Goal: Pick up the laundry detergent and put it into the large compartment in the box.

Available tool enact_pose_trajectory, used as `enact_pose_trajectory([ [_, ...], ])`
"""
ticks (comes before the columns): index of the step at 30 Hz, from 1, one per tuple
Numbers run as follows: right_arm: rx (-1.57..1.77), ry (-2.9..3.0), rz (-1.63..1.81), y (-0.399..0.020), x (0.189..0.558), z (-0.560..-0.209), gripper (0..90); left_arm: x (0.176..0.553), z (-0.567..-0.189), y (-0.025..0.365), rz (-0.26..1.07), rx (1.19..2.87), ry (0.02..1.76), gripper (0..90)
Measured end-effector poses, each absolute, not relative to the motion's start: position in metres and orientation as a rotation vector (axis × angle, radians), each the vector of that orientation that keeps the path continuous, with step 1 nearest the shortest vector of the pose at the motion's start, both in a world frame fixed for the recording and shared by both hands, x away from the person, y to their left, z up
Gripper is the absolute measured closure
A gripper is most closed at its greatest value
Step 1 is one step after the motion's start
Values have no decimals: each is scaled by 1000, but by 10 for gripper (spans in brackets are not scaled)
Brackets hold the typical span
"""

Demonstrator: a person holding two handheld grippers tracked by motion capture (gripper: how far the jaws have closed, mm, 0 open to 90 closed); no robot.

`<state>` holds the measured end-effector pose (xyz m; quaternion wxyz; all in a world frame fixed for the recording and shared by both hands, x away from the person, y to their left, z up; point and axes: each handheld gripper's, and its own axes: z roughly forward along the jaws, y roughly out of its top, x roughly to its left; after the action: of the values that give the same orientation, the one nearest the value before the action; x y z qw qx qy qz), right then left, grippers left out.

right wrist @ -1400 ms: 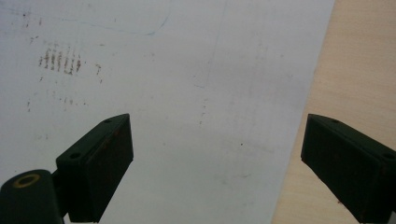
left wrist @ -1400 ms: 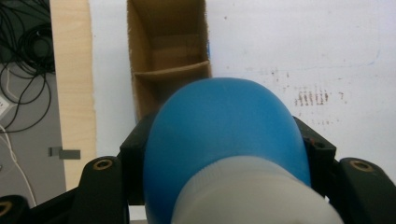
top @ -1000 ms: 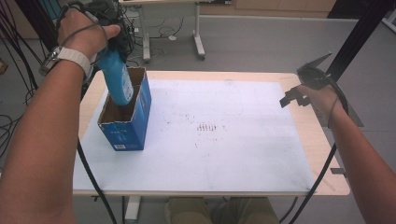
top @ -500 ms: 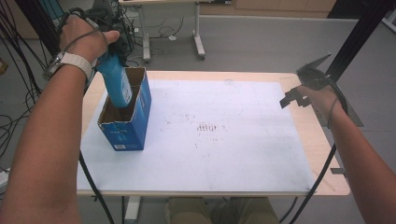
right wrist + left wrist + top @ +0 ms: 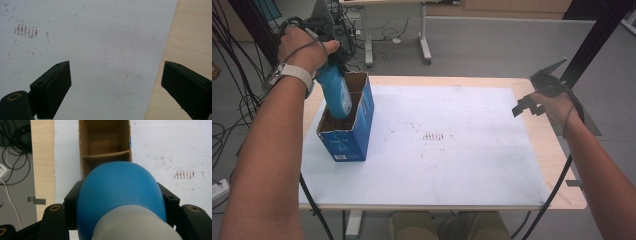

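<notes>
In the high view my left gripper (image 5: 333, 70), under the person's left hand, is shut on a blue bottle (image 5: 337, 97) with a grey cap end. The bottle hangs tilted with its lower end inside the open top of a blue cardboard box (image 5: 346, 142) at the table's left. In the left gripper view the bottle (image 5: 120, 192) sits clamped in my left gripper (image 5: 122, 200), and the box (image 5: 105, 147) shows a cardboard divider below it; the bottle hides the compartment under it. My right gripper (image 5: 532, 102) hovers open over the table's right edge, its jaws (image 5: 115, 85) wide apart with nothing between them.
A white sheet (image 5: 452, 150) with faint brown marks covers most of the wooden table (image 5: 557, 150). Cables (image 5: 232, 100) lie on the floor to the left, and another desk's legs (image 5: 424, 45) stand behind the table.
The left hand has sunk a little, carrying the bottle deeper into the box. The right hand has stayed where it was.
</notes>
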<state>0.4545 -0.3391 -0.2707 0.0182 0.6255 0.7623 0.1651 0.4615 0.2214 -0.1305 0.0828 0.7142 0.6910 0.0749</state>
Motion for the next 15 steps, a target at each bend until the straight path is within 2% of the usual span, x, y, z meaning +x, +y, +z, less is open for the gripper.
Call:
enact_pose_trajectory([
  [15,1953,2368,508,-339,454,-276,92,463,-149,226,220,2146,2067,384],
])
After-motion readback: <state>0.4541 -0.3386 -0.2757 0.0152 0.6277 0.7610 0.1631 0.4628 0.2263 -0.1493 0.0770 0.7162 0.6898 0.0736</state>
